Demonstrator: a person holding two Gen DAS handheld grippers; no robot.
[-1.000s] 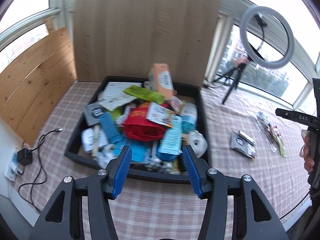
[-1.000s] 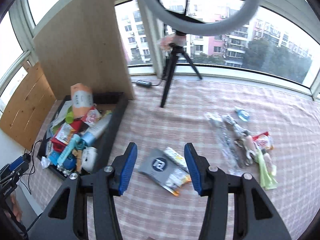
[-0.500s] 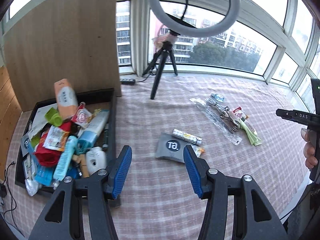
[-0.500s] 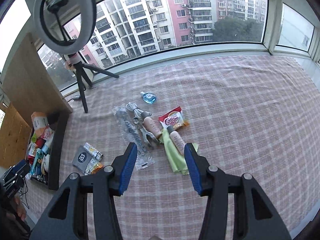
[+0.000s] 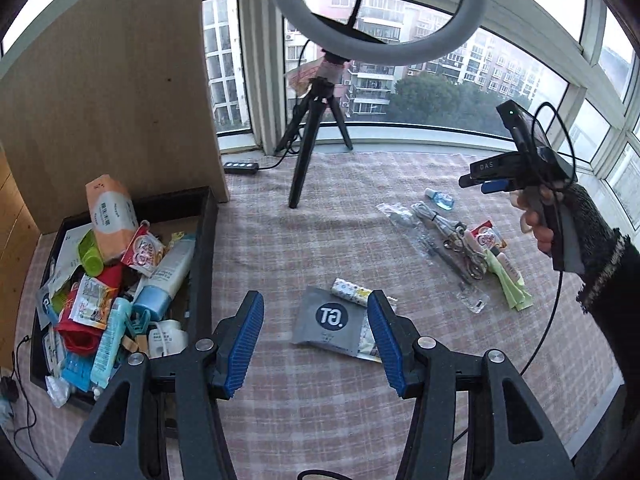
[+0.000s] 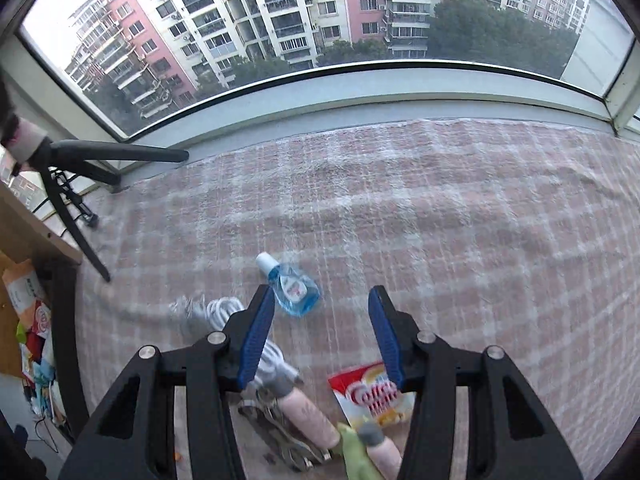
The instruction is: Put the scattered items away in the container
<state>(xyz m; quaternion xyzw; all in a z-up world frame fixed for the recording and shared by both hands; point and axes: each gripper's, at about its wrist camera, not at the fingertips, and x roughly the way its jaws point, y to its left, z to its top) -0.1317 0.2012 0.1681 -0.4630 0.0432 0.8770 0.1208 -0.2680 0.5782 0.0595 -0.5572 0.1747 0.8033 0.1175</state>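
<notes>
My left gripper [image 5: 316, 340] hangs open over a grey pouch [image 5: 330, 324] lying on the checked cloth, a small patterned tube [image 5: 352, 291] beside it. The black tray [image 5: 204, 264], heaped with packets and bottles, sits to the left. My right gripper [image 6: 322, 334] is open above a small blue bottle [image 6: 294, 286], which lies just ahead of its left finger. Under it lie a white cable [image 6: 224, 312], a pink tube [image 6: 308, 416], a red-and-white sachet [image 6: 372, 396] and a green cloth [image 6: 356, 456]. In the left wrist view the right gripper [image 5: 496, 184] hovers over that cluster.
A ring light on a black tripod [image 5: 308, 148] stands on the cloth behind the items, with a power strip [image 5: 240, 167] near a wooden board [image 5: 108, 100]. A window sill [image 6: 360, 104] bounds the far edge. A sleeved hand [image 5: 560, 232] holds the right gripper.
My left gripper swung right from above the tray to over the grey pouch, then slowed. My right gripper swept right and dropped low over the blue bottle and the cluster.
</notes>
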